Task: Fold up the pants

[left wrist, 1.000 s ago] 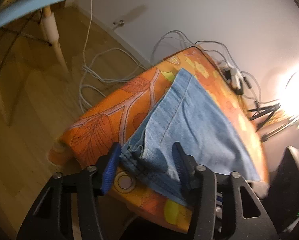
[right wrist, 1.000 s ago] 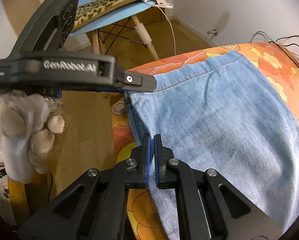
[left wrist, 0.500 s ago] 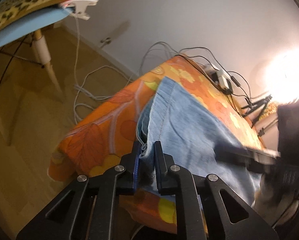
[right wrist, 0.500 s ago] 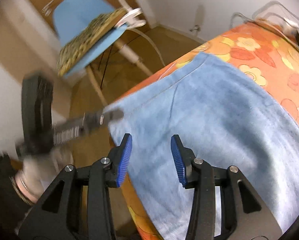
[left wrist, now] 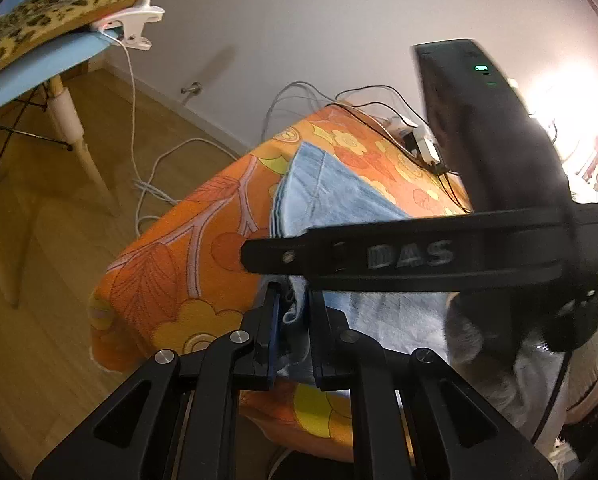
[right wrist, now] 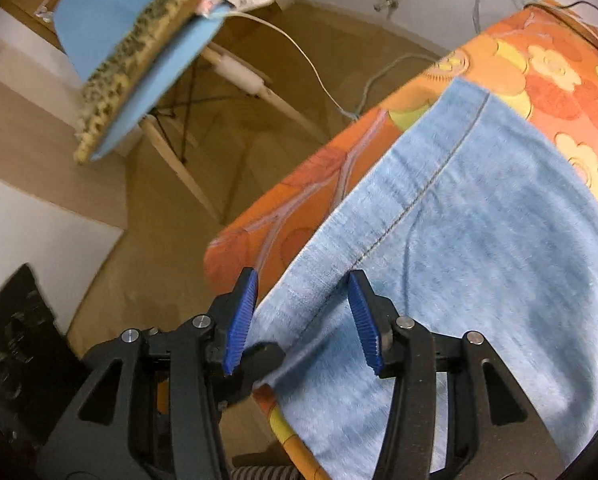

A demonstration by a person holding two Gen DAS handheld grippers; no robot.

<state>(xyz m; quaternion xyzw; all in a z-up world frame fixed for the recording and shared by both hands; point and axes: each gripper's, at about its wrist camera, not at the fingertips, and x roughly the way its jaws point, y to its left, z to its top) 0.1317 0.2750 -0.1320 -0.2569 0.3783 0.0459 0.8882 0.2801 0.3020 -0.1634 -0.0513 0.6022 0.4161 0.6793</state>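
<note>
On the orange floral tablecloth (right wrist: 323, 184), the light blue jeans (right wrist: 479, 232) are lying spread across the table's near corner, with a stitched seam running diagonally over the denim and the hem reaching toward the far edge. Near the cloth's near left edge, the left gripper (left wrist: 292, 312) is pinching a bunched fold of the jeans (left wrist: 327, 196), its two fingers drawn together with only the wad of denim between them. Just above and to the right of it in the left wrist view, the right gripper (left wrist: 431, 258) is crossing the frame as a black bar, blurred. From its own camera the right gripper (right wrist: 299, 316) is hovering over the near edge of the denim, its blue ribbed pads (right wrist: 241, 316) standing well apart with nothing between them. Far to the left, a blue chair (right wrist: 139, 52) with a leopard-print cushion (left wrist: 47, 28) is standing on the wooden floor (left wrist: 39, 240), and a white clip (left wrist: 133, 26) is gripping the seat edge. White cables (left wrist: 159, 176) are trailing across the floor beyond the table
</note>
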